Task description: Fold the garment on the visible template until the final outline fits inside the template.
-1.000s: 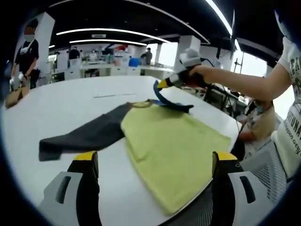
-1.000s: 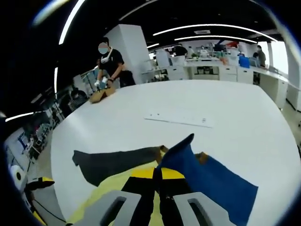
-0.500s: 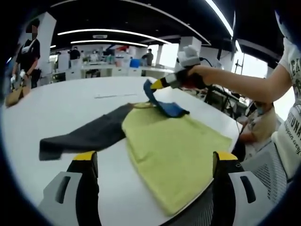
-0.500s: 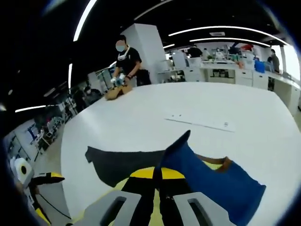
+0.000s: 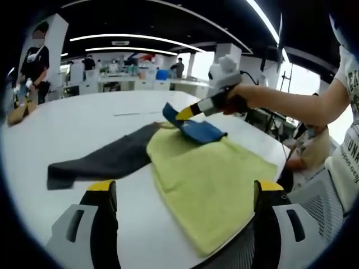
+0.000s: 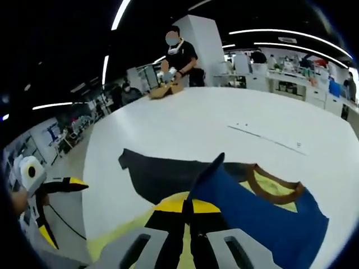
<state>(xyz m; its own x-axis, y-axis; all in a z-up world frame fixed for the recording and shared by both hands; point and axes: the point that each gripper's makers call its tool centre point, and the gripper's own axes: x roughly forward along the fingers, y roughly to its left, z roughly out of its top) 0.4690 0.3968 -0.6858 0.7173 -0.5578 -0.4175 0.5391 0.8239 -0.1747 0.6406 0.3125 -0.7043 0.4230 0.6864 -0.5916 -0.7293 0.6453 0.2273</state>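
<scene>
1. While the shirt (image 5: 210, 174) is lying flat on the white table (image 5: 84, 120), yellow body toward the near edge and dark sleeve (image 5: 98, 162) spread out sideways, its blue sleeve (image 5: 196, 128) is being lifted over the body.
2. Pinching that blue sleeve (image 6: 255, 216) at its cuff, the right gripper (image 5: 185, 114) is holding it clear of the yellow cloth, jaws clamped together on the fabric.
3. Hovering low at the near table edge, the left gripper (image 5: 185, 193) is waiting with its jaws wide apart, holding nothing.
4. Judging by this, the first sleeve fold is underway; the next move is probably calling for laying the blue sleeve flat across the chest, then letting go and taking the dark sleeve.
5. No template outline is showing clearly; a thin pale strip (image 6: 269, 137) is lying farther along the table.
6. Lettering on the person's white top (image 5: 352, 78) is showing at the view's edge, too cropped to read.
7. Beyond, a person (image 6: 179, 56) is working at the far side of the table.
</scene>
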